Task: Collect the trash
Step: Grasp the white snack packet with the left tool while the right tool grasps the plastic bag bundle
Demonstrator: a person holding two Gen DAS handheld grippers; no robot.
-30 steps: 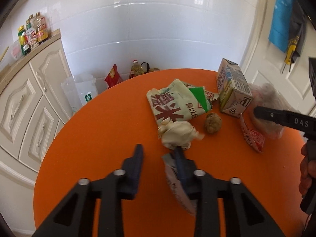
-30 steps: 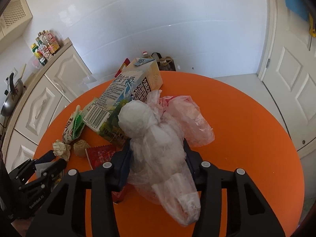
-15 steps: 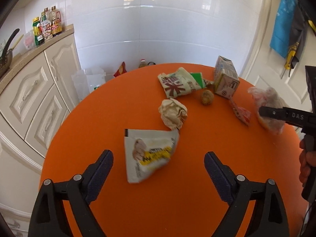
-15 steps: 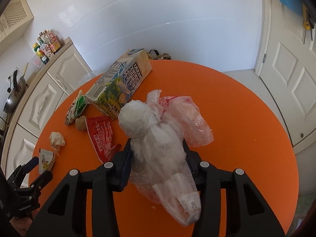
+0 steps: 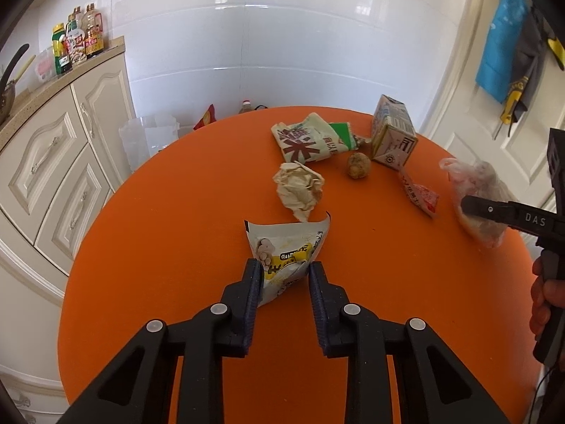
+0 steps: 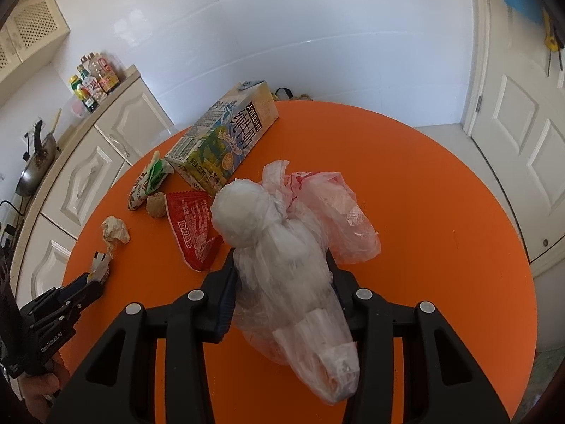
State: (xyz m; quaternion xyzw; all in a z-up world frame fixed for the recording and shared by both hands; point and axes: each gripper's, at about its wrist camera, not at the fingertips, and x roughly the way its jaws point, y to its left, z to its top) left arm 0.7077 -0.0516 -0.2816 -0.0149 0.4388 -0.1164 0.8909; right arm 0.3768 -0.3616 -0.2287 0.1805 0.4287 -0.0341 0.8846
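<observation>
Trash lies on a round orange table (image 5: 176, 247). My left gripper (image 5: 285, 270) has its jaws closed in on the near corner of a white and yellow snack wrapper (image 5: 287, 247), which rests on the table. My right gripper (image 6: 280, 265) is shut on a clear plastic trash bag (image 6: 282, 258) stuffed with waste, also seen at the right of the left wrist view (image 5: 476, 194). Further off lie a crumpled paper ball (image 5: 300, 189), a rice bag (image 5: 307, 137), a brown lump (image 5: 358, 164), a milk carton (image 5: 392, 137) and a red packet (image 5: 418, 192).
White cabinets (image 5: 53, 162) with bottles (image 5: 77, 42) on the counter stand left of the table. A clear bin (image 5: 148, 137) and items sit on the floor behind. A white door (image 6: 522, 134) is at the right.
The left gripper dropped the snack wrapper, opened wide and pulled back, then moved forward and closed in on the wrapper's near corner. The right gripper kept holding the bag and drew back slightly.
</observation>
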